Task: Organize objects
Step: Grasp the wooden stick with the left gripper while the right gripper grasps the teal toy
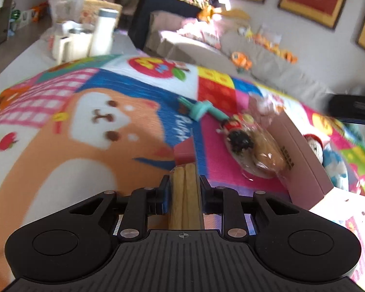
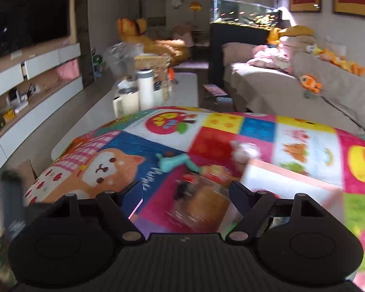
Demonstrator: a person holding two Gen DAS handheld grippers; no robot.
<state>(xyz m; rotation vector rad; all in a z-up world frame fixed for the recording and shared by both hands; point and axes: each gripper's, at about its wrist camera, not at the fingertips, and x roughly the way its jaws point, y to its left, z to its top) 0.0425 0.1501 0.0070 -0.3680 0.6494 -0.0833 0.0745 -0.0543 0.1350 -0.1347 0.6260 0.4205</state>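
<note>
My left gripper [image 1: 185, 180] is shut on a wooden piece [image 1: 186, 199] with a red end [image 1: 183, 152], held just above the colourful play mat [image 1: 85, 121]. Ahead of it to the right lie a teal toy [image 1: 202, 110], a small doll with black hair [image 1: 237, 137] and a bagged bread roll [image 1: 267, 157] against a pink box [image 1: 301, 150]. My right gripper [image 2: 183, 189] stands open over the blurred bread roll [image 2: 202, 204], with nothing between its fingers. The pink box [image 2: 292, 182] is just to its right and the teal toy [image 2: 175, 163] lies beyond.
A white bottle [image 1: 103, 34] and cups [image 1: 77, 41] stand past the mat's far edge. A grey sofa [image 2: 304, 92] with plush toys runs along the right. A knitted toy [image 1: 316, 143] lies behind the box. A TV shelf [image 2: 36, 73] lines the left wall.
</note>
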